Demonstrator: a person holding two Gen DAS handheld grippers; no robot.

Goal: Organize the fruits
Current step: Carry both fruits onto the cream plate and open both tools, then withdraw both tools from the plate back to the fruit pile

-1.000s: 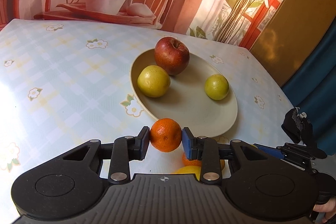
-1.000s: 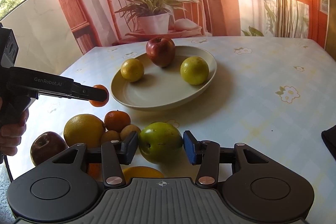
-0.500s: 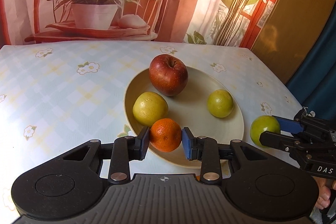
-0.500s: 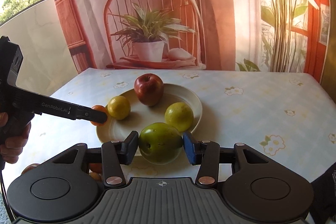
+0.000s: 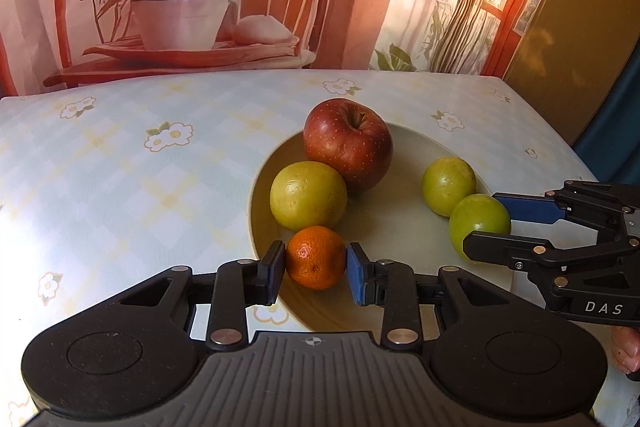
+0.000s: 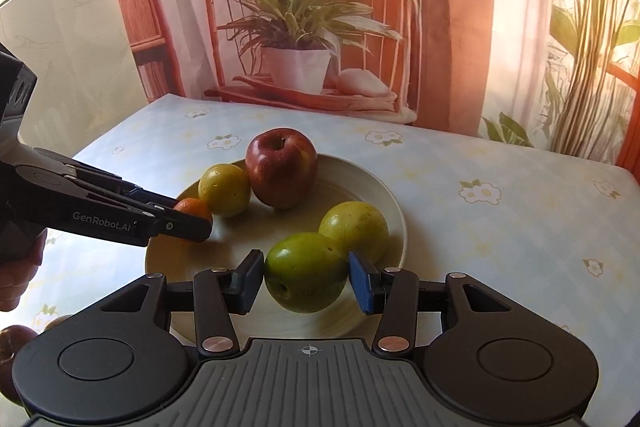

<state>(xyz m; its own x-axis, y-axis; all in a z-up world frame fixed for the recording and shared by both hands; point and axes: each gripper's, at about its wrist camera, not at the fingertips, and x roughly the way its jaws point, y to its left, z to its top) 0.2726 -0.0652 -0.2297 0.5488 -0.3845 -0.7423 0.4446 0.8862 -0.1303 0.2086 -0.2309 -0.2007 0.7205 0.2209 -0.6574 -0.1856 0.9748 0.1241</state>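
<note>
1 plate (image 6: pixel 394 211), 1 red apple (image 6: pixel 281 167) on it, 3 yellow-green fruits, 1 mandarin (image 5: pixel 316 257), 2 grippers, 1 dark apple (image 6: pixel 10 345) off-plate.

Mandarin (image 5: pixel 315 257), green fruit (image 6: pixel 305 273), over plate (image 6: pixel 384 195)

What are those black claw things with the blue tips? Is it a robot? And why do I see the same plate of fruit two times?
It is not a robot. A person holds a two-finger grabber in each hand, and each grabber carries its own camera looking out along its fingers. So you get two pictures of one plate, taken from two sides.

The left gripper squeezes a small orange over the plate's near edge. The right gripper squeezes a green fruit over the plate too.

Lying on the plate are a red apple and two yellow-green fruits. The plate sits on a flowered tablecloth. The plant behind is only a printed backdrop.
</note>
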